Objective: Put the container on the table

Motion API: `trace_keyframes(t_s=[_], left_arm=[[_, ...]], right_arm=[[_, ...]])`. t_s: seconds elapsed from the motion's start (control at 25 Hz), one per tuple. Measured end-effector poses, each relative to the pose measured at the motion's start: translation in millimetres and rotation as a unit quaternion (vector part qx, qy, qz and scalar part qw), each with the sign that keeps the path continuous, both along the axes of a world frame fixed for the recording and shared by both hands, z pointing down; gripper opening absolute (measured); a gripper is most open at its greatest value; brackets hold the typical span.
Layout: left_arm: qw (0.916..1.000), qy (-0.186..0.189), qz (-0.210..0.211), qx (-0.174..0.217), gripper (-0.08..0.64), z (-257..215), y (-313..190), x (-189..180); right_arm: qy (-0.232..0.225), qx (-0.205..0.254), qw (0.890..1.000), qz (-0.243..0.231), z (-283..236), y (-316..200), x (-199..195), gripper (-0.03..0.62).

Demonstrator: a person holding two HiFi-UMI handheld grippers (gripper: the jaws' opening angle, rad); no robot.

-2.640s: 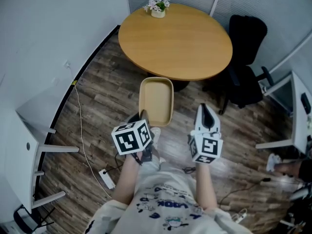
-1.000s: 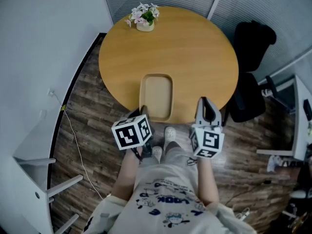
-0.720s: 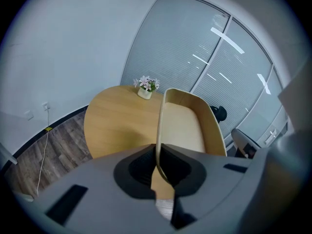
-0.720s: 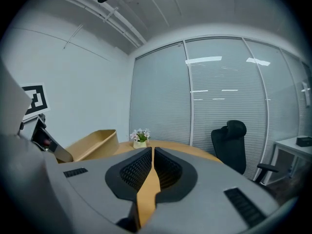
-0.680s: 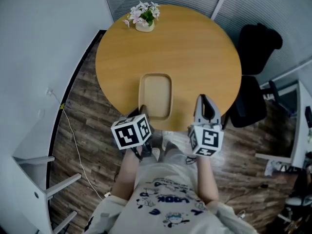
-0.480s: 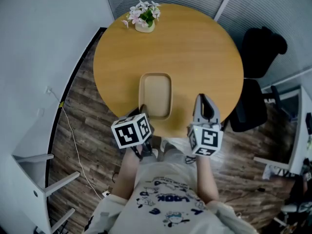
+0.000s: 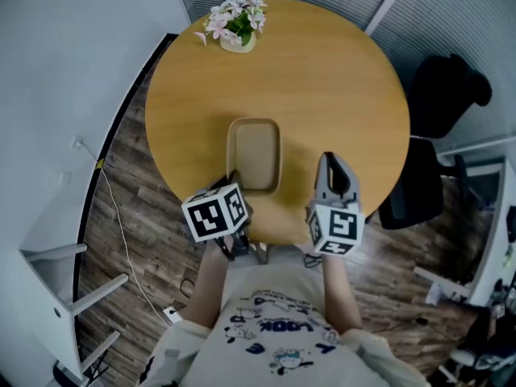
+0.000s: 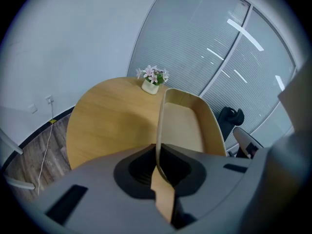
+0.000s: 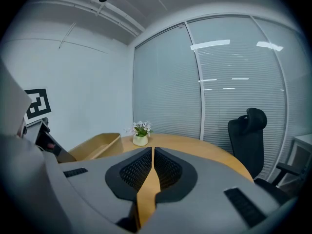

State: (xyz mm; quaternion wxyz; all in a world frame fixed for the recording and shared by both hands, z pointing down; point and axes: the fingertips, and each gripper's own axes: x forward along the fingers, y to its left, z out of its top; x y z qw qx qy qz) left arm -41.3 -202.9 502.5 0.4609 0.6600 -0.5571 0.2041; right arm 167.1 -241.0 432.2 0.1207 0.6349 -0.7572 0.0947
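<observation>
The container [image 7: 254,153], a shallow tan tray with rounded corners, hangs over the table's [image 7: 339,79] near edge, apparently not yet set down. The left gripper [image 7: 235,185] clamps its near rim, so one hand carries it. The right gripper [image 7: 330,164], jaws together and empty, waits alongside.

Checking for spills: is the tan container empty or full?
Empty: the container shows only bare tan floor in the head view and left gripper view.

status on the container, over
Left gripper shut on container rim. Right gripper shut, empty. Container over table, near half, touchdown unclear. Flower pot far side, clear.
</observation>
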Motion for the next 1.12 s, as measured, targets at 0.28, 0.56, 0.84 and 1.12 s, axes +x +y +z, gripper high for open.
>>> trace_keyframes(t_s=[0.28, 0.56, 0.84, 1.12], left_arm=[[0.9996, -0.009, -0.018, -0.021, 0.02, 16, -18, 5], [0.9985, -0.028, -0.014, -0.045, 0.02, 38, -29, 5], [0.9976, -0.024, -0.005, -0.064, 0.02, 65, -36, 3], [0.9945, -0.032, 0.013, -0.099, 0.02, 94, -40, 0]], right_arm=[[-0.004, -0.02, 0.999, -0.032, 14, -24, -7, 0.015], [-0.006, -0.048, 0.998, -0.038, 44, -39, -11, 0.015], [-0.004, -0.074, 0.997, -0.028, 69, -48, -15, 0.015], [-0.002, -0.103, 0.995, -0.013, 96, -55, -18, 0.015]])
